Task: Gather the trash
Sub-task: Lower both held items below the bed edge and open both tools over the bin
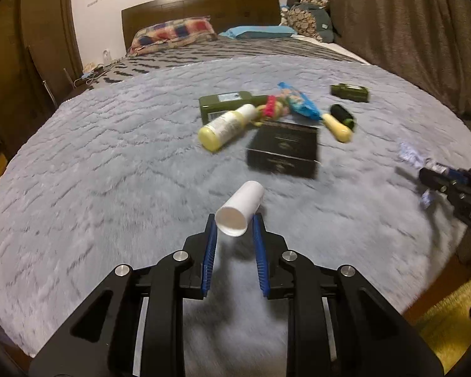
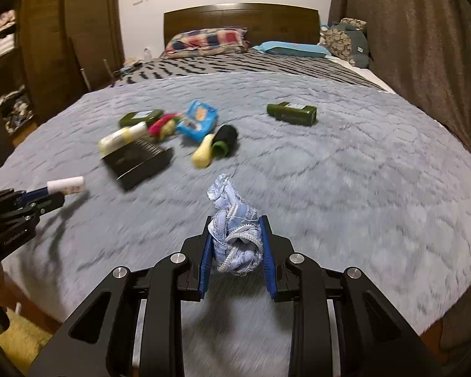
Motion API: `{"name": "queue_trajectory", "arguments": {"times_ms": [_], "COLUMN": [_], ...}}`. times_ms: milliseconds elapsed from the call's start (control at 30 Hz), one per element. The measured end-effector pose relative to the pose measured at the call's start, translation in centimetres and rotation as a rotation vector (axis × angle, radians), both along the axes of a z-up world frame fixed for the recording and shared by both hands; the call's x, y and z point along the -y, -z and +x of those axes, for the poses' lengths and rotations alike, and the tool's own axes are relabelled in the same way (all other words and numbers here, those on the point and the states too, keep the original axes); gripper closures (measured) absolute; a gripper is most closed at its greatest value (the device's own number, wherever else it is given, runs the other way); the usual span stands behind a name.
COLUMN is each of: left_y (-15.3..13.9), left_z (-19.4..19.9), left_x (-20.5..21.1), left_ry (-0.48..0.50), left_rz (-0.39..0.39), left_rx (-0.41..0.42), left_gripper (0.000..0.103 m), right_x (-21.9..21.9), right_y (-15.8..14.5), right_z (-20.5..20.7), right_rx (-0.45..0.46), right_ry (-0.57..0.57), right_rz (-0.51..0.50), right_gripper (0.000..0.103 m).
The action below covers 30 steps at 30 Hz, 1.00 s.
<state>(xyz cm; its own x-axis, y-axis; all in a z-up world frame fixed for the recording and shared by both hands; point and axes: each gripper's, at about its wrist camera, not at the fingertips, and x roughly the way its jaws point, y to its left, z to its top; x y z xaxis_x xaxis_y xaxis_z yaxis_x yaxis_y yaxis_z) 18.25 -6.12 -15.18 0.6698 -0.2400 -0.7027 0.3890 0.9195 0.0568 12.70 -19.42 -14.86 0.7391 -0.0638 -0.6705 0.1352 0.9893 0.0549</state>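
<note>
My left gripper (image 1: 234, 223) is shut on a small white tube-shaped container (image 1: 240, 208), held above the grey blanket; the same container (image 2: 66, 184) shows at the left of the right wrist view. My right gripper (image 2: 235, 222) is shut on a crumpled pale blue wrapper (image 2: 234, 232), also lifted off the bed. That wrapper (image 1: 410, 156) shows at the right edge of the left wrist view. Further back on the blanket lie a black box (image 1: 283, 150), a yellow bottle (image 1: 226, 127), a blue snack bag (image 1: 300, 102) and two green boxes (image 1: 227, 103) (image 1: 350, 92).
The grey fleece blanket (image 1: 110, 157) covers a bed with a wooden headboard (image 1: 201, 9) and pillows (image 1: 172, 33). A brown curtain (image 1: 408, 31) hangs on the right. A yellow rug (image 1: 446, 323) lies on the floor by the bed's near corner. A black and yellow tube (image 2: 216, 147) lies mid-bed.
</note>
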Motion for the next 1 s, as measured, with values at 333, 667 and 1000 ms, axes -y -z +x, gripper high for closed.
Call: {"name": "queue_trajectory", "arguments": {"times_ms": [333, 667, 1000], "left_y": [-1.4, 0.7, 5.9], "left_z": [-8.9, -15.9, -18.2], "left_x": [0.5, 0.5, 1.6], "left_ry": [0.078, 0.130, 0.176], "left_rz": [-0.035, -0.048, 0.012], "left_rx": [0.035, -0.034, -0.168], "left_gripper": [0.082, 0.082, 0.083], "right_x": [-3.5, -4.6, -5.9], "right_y": [-0.9, 0.9, 5.9], "right_z": [-6.9, -12.7, -13.6], "right_rx": [0.015, -0.060, -0.217], "right_ry": [-0.050, -0.047, -0.069], "right_rz": [0.010, 0.032, 0.067], "right_gripper": [0.075, 0.075, 0.075]}}
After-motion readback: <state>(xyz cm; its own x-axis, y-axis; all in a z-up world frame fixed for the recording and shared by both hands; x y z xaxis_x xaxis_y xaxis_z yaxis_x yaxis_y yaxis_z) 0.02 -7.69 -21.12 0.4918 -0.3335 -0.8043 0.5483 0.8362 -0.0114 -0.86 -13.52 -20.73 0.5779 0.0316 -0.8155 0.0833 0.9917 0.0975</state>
